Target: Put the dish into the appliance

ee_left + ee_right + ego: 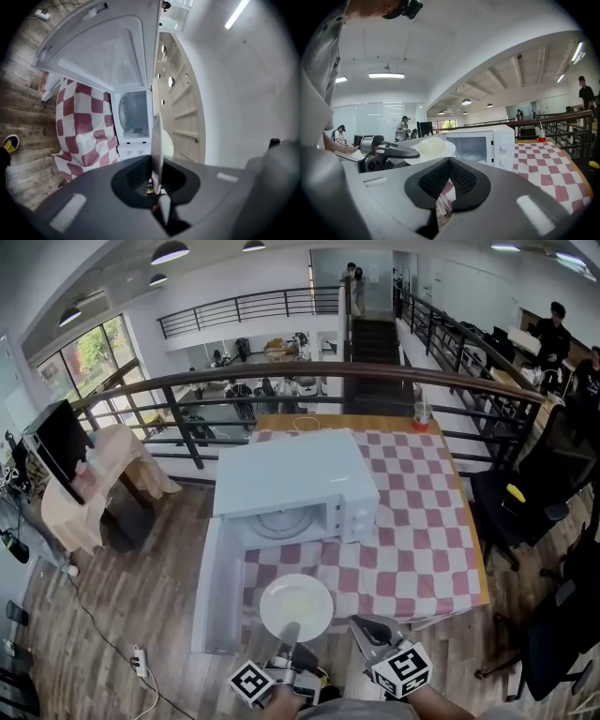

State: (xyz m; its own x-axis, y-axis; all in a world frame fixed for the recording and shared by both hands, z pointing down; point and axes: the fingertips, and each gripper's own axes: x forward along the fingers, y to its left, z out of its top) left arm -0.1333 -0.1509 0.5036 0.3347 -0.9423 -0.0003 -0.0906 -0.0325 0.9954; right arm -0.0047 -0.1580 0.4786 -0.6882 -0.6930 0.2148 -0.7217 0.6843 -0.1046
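**Near field.** Your left gripper (289, 634) is clamped on the near rim of the dish (296, 607). In the left gripper view the plate (157, 140) stands edge-on, pinched between the pads. Only the edge is taken, which probably serves to keep the plate level and to leave its far side free to enter first. Just to the right, your right gripper (364, 626) has its jaws drawn together with nothing between them. It is held apart from the plate, seemingly as a spare hand.

**The dish.** It is a plain, round white plate with a broad flat rim and a shallow, faintly cream well, and it carries nothing. It hangs in the air above the near edge of the checked tablecloth (422, 521). That puts it in front of the appliance's opening and not yet inside. From the right gripper view, the plate (429, 149) sits at about the height of the cavity.

**Middle field.** The white microwave (295, 474) faces you. Its door (217, 587) is swung out to the left and toward you, so the approach is unobstructed. The glass turntable (286, 521) inside is bare and ready to receive the plate. The two knobs (356, 512) are on the right of the front.

**Far field.** A cup with a straw (422, 413) stands at the far end of the table, well apart from the work. Beyond it runs a dark railing (281, 381).
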